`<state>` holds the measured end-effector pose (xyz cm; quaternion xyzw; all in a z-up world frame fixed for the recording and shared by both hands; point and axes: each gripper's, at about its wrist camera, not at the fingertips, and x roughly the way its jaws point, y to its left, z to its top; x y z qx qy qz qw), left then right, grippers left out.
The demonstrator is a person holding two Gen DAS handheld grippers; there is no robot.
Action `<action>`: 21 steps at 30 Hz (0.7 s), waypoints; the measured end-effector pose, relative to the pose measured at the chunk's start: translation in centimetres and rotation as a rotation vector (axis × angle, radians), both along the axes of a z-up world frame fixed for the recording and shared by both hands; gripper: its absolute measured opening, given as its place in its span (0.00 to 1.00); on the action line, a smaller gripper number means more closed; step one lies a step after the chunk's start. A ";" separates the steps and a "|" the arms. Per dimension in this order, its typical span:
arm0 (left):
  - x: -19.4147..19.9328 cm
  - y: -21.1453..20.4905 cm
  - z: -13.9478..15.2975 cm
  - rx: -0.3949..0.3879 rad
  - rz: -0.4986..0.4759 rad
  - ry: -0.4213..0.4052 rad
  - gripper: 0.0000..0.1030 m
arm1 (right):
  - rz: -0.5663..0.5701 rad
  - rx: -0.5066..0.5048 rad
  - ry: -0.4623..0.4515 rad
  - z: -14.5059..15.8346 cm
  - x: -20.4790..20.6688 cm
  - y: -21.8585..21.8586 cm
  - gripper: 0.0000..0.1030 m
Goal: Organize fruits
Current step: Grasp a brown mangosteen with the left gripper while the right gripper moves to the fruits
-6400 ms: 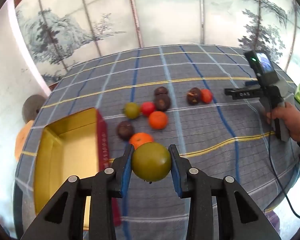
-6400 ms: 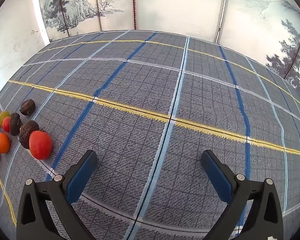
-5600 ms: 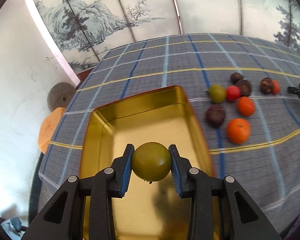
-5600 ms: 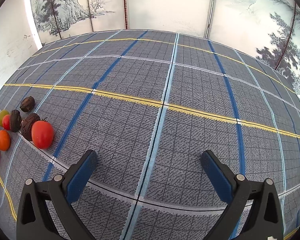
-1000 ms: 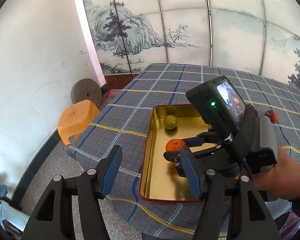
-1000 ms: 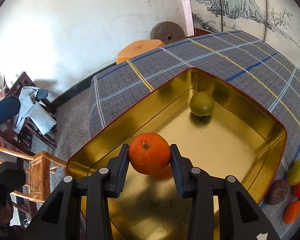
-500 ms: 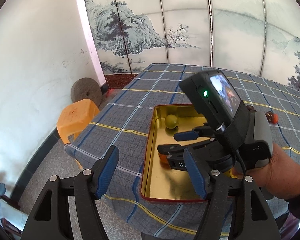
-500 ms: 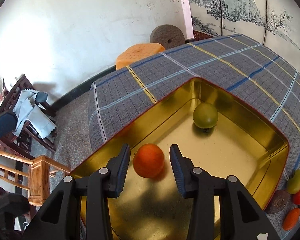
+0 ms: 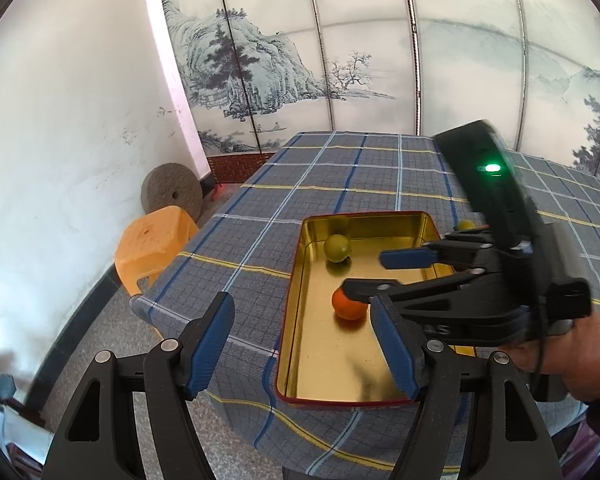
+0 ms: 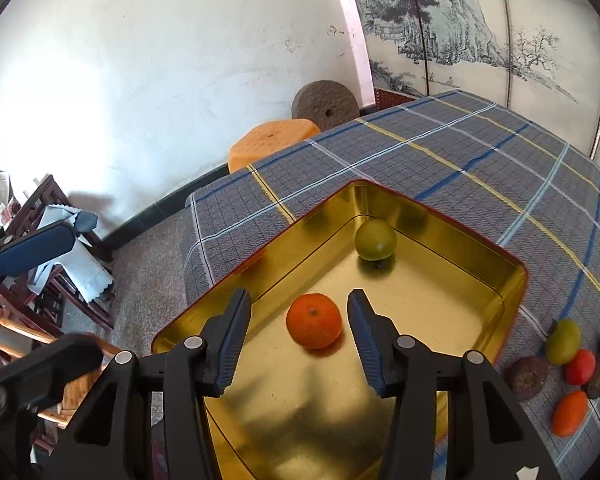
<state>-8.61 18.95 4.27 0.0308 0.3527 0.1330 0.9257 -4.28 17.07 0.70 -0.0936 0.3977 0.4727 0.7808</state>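
Observation:
A gold tin box with a red rim (image 10: 512, 280) (image 9: 296, 280) lies on the plaid tablecloth. An orange (image 10: 314, 321) (image 9: 348, 307) and a green fruit (image 10: 375, 239) (image 9: 337, 248) rest on its floor. My right gripper (image 10: 298, 338) is open just above the orange, a finger on either side, not touching it; it also shows in the left wrist view (image 9: 370, 272). My left gripper (image 9: 306, 346) is open and empty, held back off the table's near-left corner. More fruits lie on the cloth right of the box: a green one (image 10: 563, 341), a red one (image 10: 579, 366), an orange one (image 10: 569, 413) and dark brown ones (image 10: 526, 377).
An orange plastic stool (image 9: 154, 246) and a round millstone (image 9: 171, 192) stand on the floor by the white wall. Wooden chairs with a cloth (image 10: 66, 264) stand left of the table. A painted screen (image 9: 340, 60) runs behind the table.
My right gripper let go of the orange, which now rests on the box floor. Its jaws have opened wider and lifted slightly. My left gripper stays open, drawn back a little.

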 end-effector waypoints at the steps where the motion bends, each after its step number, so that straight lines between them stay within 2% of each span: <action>1: 0.1 -0.1 0.0 0.003 -0.002 0.000 0.69 | -0.004 0.007 -0.007 0.2 -0.1 -0.5 0.47; 5: 0.1 -0.6 0.1 0.013 -0.011 0.000 0.69 | -0.032 0.036 -0.030 1.1 -0.9 -3.4 0.51; 10: 0.3 -1.5 0.3 0.031 -0.027 0.001 0.69 | -0.080 0.012 -0.084 1.6 -1.5 -7.4 0.55; 14: 0.4 -2.1 0.4 0.041 -0.043 0.003 0.69 | -0.149 0.001 -0.100 1.5 -1.7 -11.4 0.57; 16: 0.4 -2.6 0.4 0.051 -0.053 0.005 0.69 | -0.184 -0.003 -0.105 1.4 -1.6 -13.4 0.61; 21: 0.9 -4.2 0.5 0.080 -0.084 0.014 0.69 | -0.303 -0.017 -0.099 0.4 -0.7 -19.1 0.61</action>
